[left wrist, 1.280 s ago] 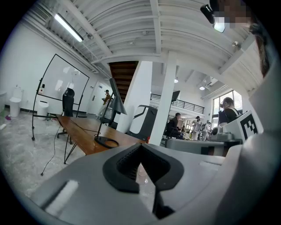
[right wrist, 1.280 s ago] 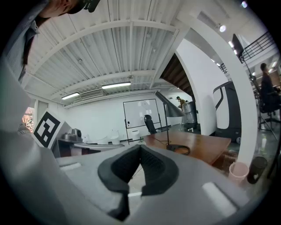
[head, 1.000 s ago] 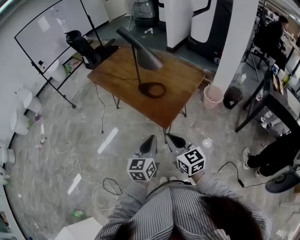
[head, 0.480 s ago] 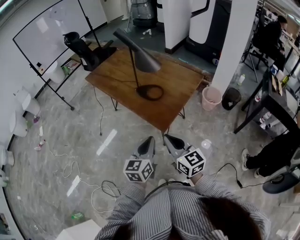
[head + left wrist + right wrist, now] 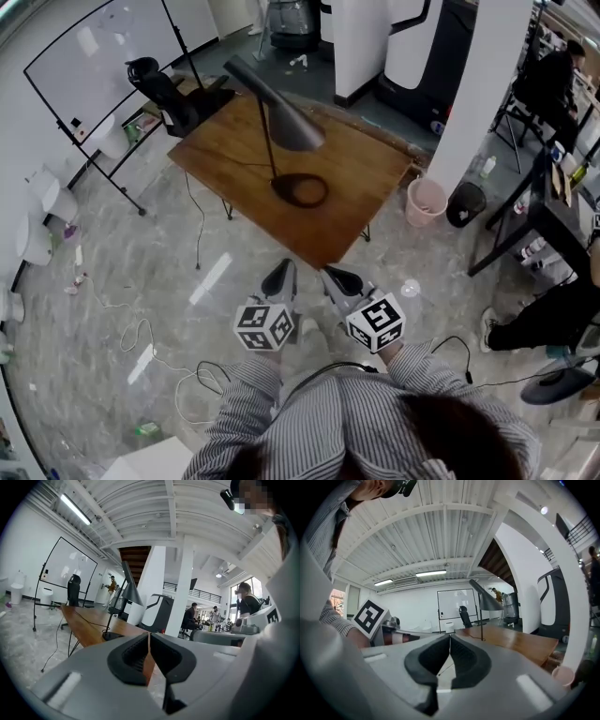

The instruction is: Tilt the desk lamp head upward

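Observation:
The black desk lamp stands on the wooden table. Its cone head slopes down to the right, above a thin stem and a round base. My left gripper and right gripper hover side by side over the floor, just short of the table's near corner, both shut and empty. In the left gripper view the lamp head shows far beyond the shut left gripper. The right gripper view has the lamp head ahead of the shut right gripper.
A whiteboard and a black office chair stand left of the table. A pink bin and a black bin sit at its right. Cables lie on the floor. A person sits at the right by a black desk.
Both grippers have come a little closer to the table's near corner, the left one shifting slightly left. The lamp has not moved.

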`<control>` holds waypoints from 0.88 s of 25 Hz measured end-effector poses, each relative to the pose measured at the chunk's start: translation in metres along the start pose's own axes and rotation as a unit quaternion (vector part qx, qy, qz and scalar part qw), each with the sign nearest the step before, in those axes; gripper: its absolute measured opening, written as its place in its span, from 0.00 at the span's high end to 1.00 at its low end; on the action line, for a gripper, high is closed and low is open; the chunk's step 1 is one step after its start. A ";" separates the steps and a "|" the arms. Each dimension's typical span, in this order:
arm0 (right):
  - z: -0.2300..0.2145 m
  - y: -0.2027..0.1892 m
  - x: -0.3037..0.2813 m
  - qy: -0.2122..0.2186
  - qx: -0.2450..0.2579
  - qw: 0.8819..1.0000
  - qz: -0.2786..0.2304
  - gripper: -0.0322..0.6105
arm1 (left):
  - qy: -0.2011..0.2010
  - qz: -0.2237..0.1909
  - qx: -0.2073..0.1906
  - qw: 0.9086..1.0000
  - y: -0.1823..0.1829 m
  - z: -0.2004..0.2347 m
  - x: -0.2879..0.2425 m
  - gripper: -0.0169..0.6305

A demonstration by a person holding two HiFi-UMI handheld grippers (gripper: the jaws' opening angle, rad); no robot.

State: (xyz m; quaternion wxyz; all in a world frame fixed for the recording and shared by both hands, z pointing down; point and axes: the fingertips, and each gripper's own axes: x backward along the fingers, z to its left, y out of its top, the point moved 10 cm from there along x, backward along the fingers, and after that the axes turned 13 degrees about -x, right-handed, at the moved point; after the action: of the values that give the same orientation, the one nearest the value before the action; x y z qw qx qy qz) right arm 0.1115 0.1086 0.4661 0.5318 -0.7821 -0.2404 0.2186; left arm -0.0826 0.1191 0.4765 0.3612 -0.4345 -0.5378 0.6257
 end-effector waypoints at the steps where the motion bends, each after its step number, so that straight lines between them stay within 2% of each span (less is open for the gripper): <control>1: -0.005 0.000 -0.009 0.000 0.001 1.000 0.002 0.95 | 0.002 0.000 0.000 1.000 0.001 0.009 -0.008 0.97; 17: -0.095 0.058 -0.188 -0.026 -0.015 0.999 -0.015 0.94 | -0.019 -0.002 -0.027 0.999 0.034 0.157 -0.158 0.97; 22: -0.109 0.070 -0.231 -0.048 -0.025 0.998 -0.022 0.90 | -0.037 0.018 -0.035 0.999 0.034 0.194 -0.198 0.96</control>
State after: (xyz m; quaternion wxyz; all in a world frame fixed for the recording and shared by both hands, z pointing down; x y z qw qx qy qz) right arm 0.0050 -0.1335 0.4574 0.5048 -0.7783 -0.2877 0.2381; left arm -0.1912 -0.1377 0.4823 0.3146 -0.4331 -0.5640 0.6288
